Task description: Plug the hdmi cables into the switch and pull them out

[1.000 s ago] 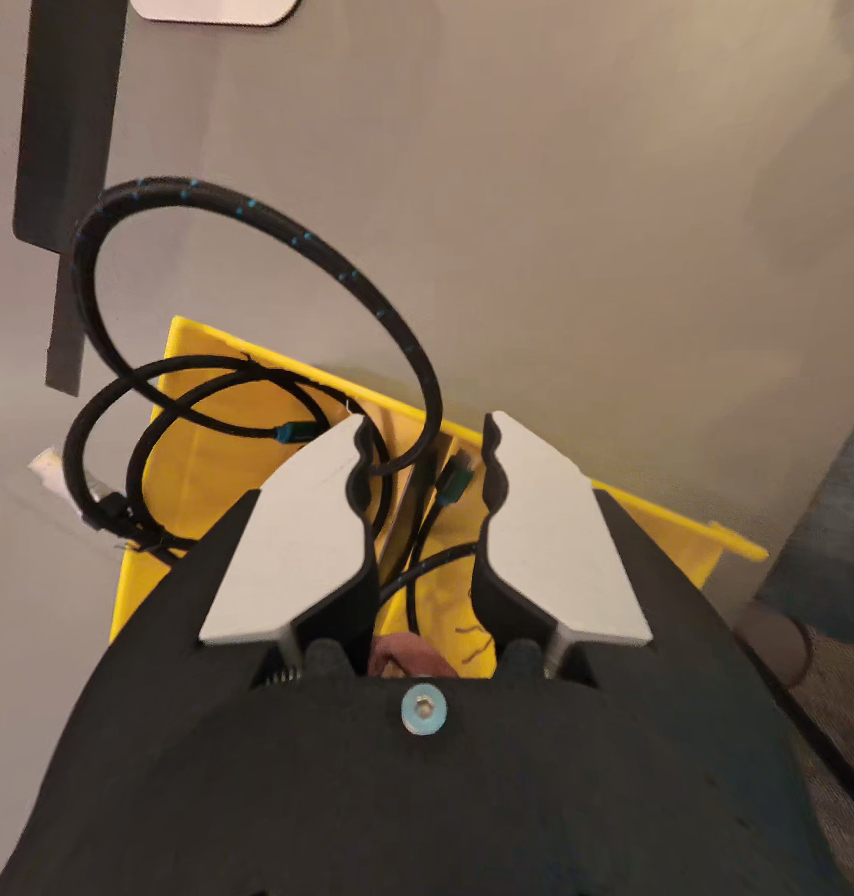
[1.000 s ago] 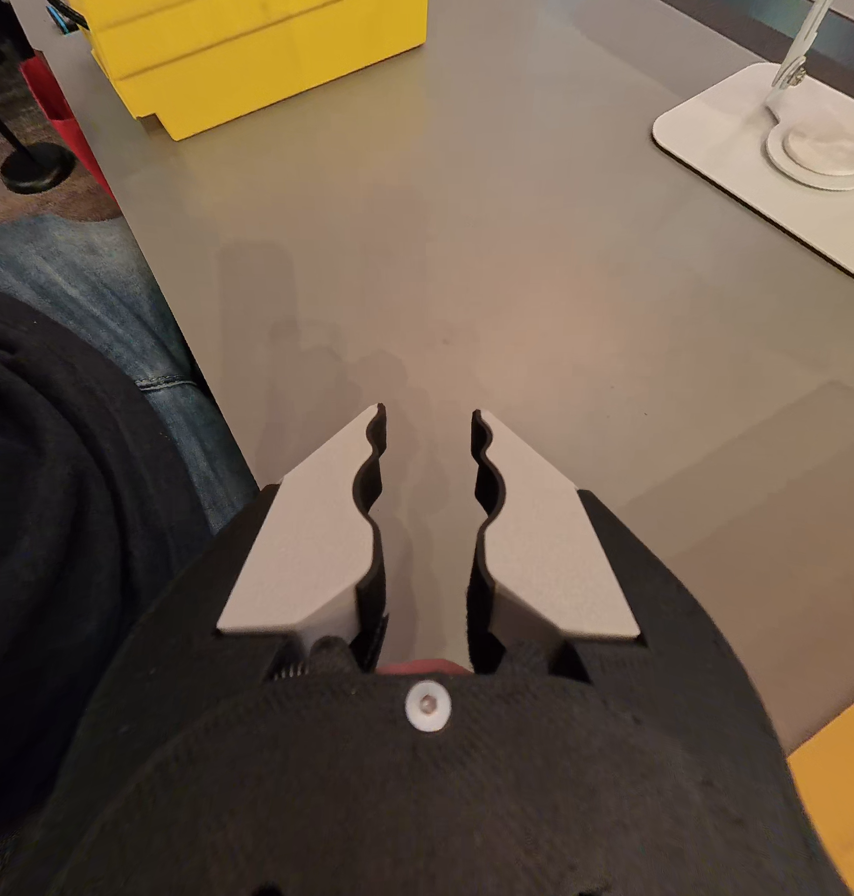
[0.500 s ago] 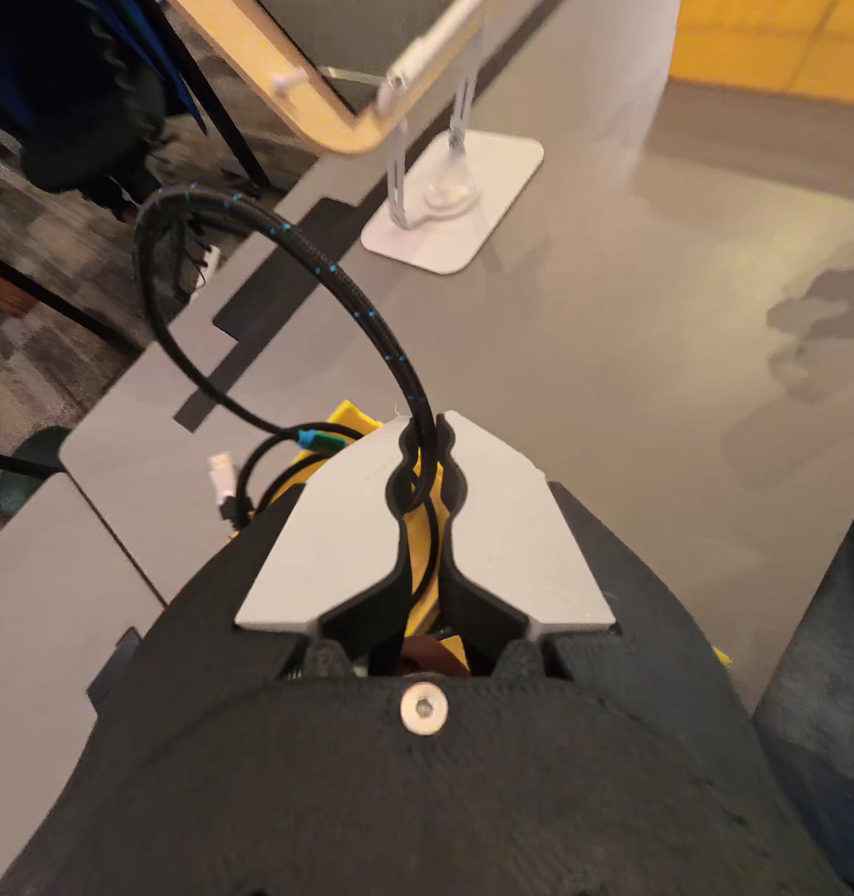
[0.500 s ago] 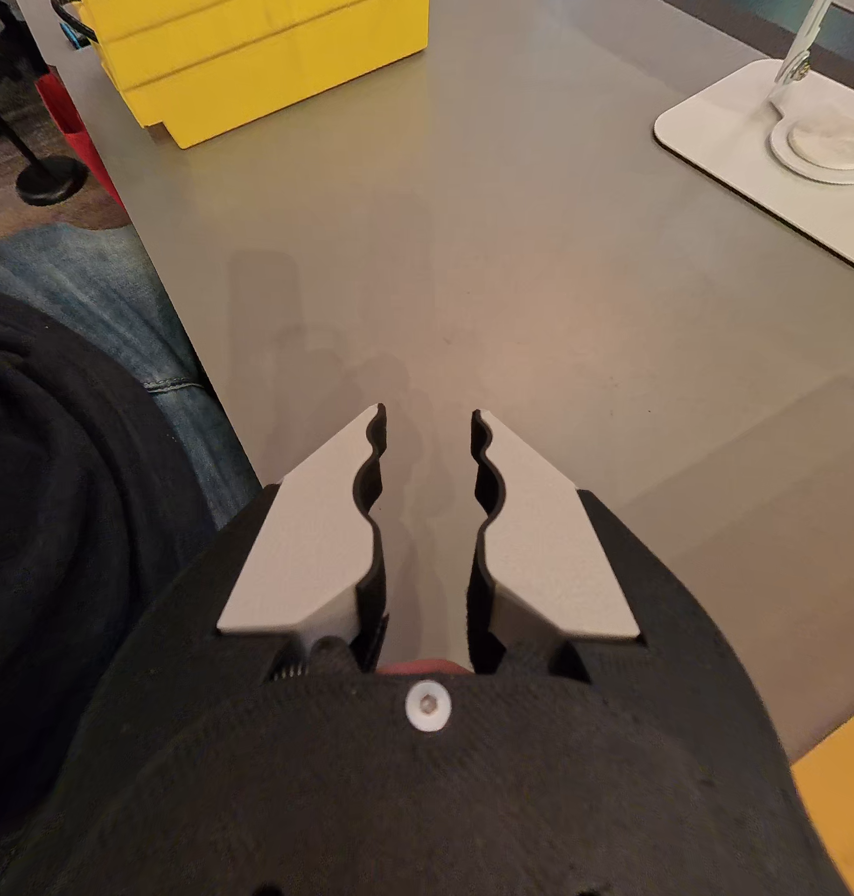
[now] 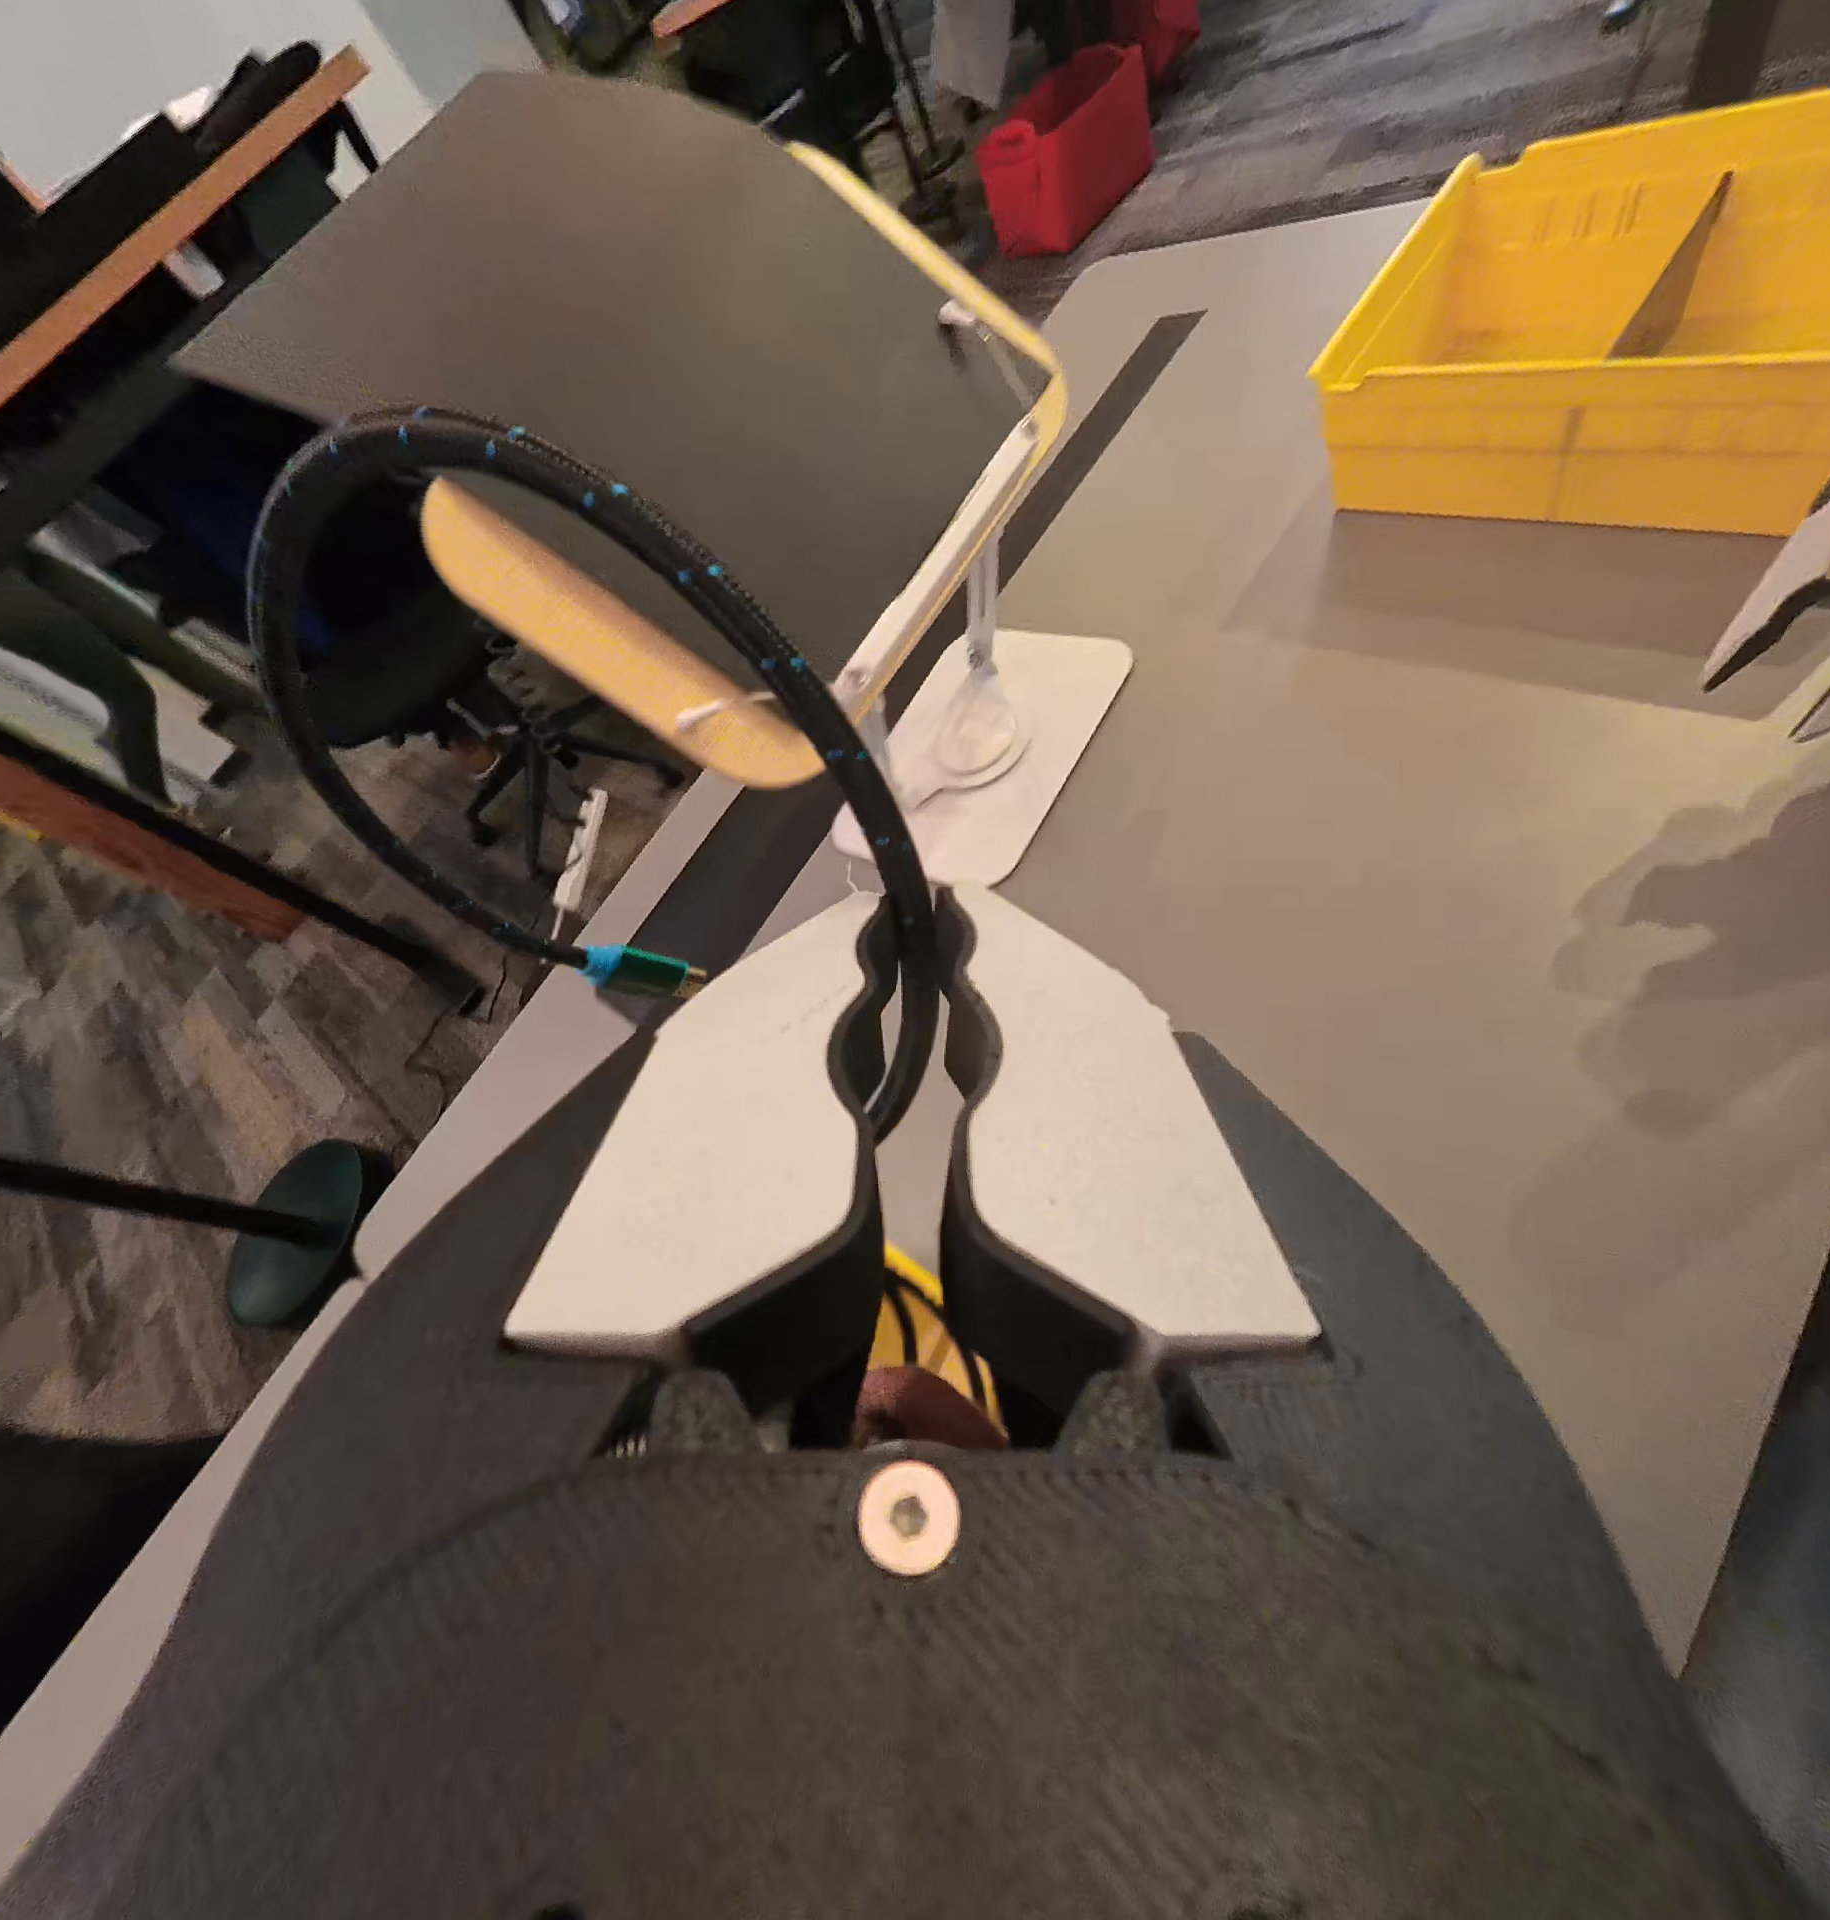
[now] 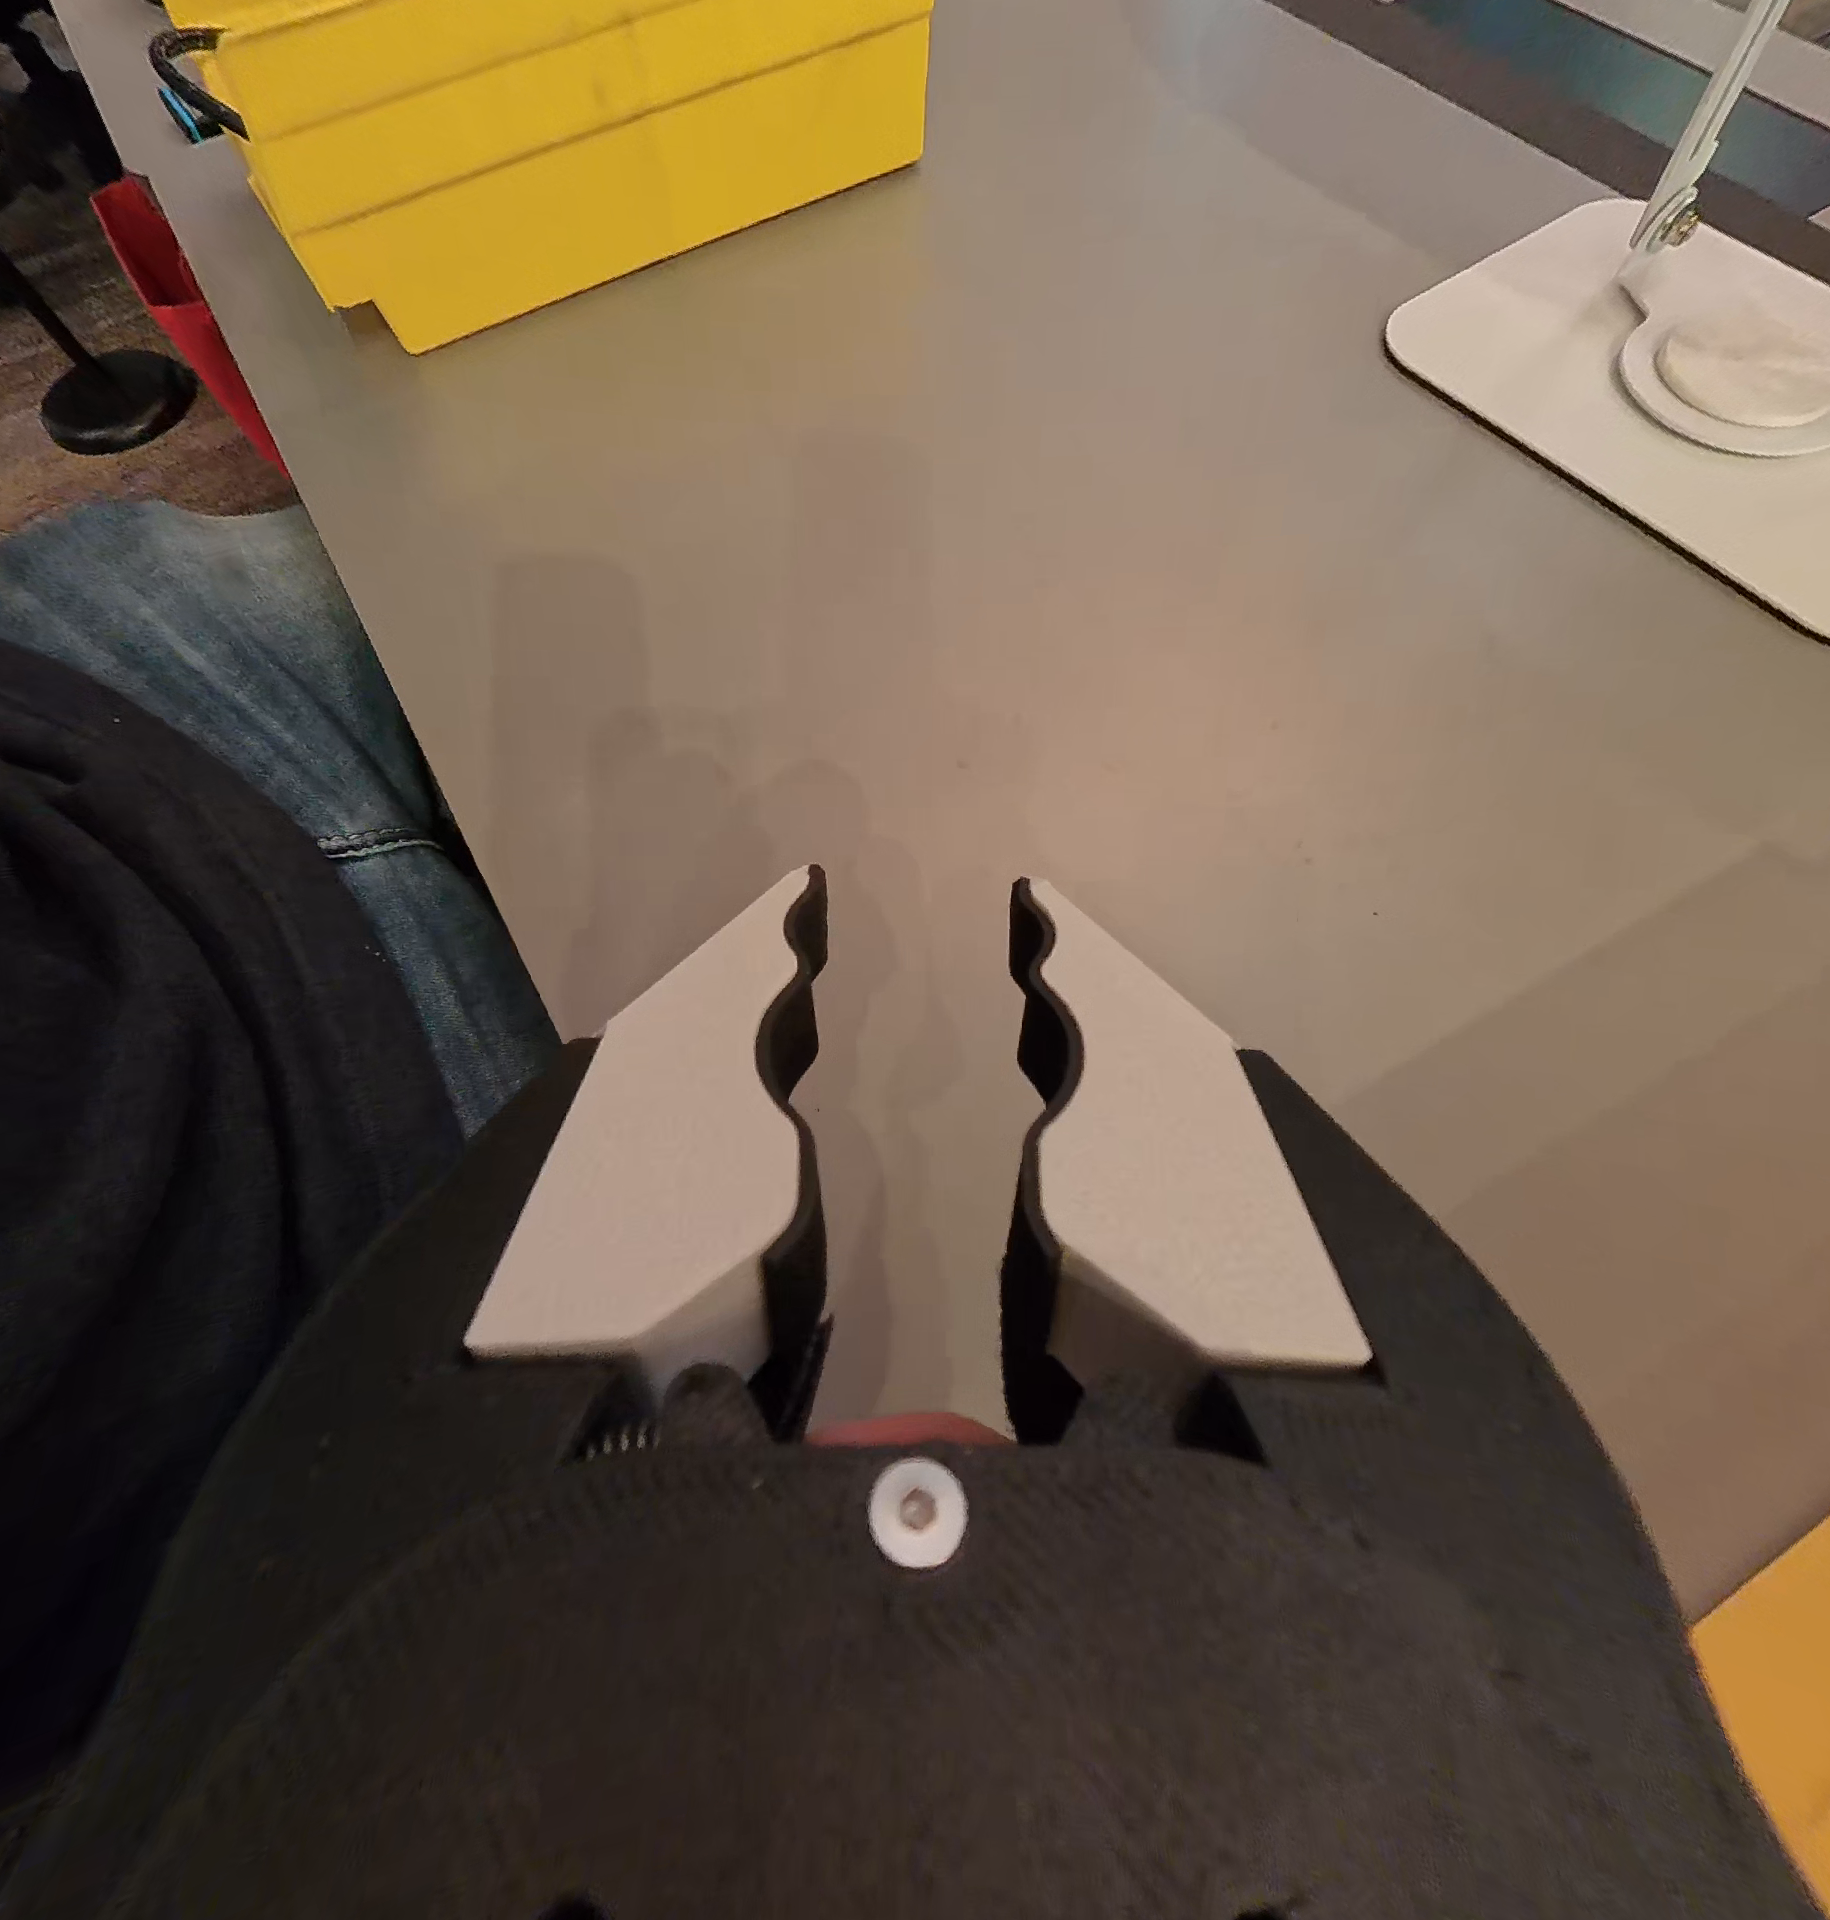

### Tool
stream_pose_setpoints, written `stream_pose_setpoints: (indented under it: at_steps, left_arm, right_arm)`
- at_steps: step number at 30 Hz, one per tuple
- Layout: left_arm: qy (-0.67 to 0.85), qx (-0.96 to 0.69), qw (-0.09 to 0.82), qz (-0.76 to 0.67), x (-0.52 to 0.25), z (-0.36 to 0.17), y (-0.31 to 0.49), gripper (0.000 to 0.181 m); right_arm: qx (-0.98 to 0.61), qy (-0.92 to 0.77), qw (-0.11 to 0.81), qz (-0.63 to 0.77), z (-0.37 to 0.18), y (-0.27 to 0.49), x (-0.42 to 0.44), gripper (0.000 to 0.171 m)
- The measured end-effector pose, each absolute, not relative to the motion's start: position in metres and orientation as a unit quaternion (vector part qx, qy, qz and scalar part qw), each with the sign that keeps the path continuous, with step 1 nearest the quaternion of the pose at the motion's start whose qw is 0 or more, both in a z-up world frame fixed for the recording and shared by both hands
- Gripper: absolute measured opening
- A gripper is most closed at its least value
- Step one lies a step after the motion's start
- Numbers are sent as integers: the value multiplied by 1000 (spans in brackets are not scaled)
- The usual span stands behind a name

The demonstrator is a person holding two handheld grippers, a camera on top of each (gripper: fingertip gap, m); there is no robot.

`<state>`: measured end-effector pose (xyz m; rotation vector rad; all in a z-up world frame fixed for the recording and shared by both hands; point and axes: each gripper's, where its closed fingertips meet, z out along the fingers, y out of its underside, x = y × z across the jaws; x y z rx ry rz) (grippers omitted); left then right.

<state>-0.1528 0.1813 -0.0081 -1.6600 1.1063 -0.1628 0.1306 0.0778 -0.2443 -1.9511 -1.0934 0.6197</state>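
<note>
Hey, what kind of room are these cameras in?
Probably an office or lab workspace: a long grey desk, a black swivel chair on patterned carpet, and yellow plastic storage bins.

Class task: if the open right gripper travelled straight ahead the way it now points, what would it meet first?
Probably the bare grey table top: the right gripper tilts down at it. Depth is unclear.

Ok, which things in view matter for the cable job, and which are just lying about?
For the job:
braided HDMI cable, clamped in left tongs
its green plug
right tongs, open, empty

Lying about:
yellow bin
white stand base
red bag
</note>
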Motion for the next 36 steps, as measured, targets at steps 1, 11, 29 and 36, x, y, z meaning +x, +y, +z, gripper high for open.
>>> stream_pose_setpoints:
  at_steps: [1,11,29,36]
  left_arm:
    - [474,-693,539,-75,-139,-9,181,6]
    - [532,-644,520,-178,-22,-35,171,5]
    - [520,-690,475,-168,79,-154,141,5]
    - [502,-712,480,-103,87,-204,127,5]
  right_arm:
    - [-770,-432,401,245,-243,77,131,34]
    - [-770,-418,414,247,-237,73,145,36]
    - [-769,-411,425,243,-239,93,135,48]
    - [-795,-380,396,258,-245,101,138,50]
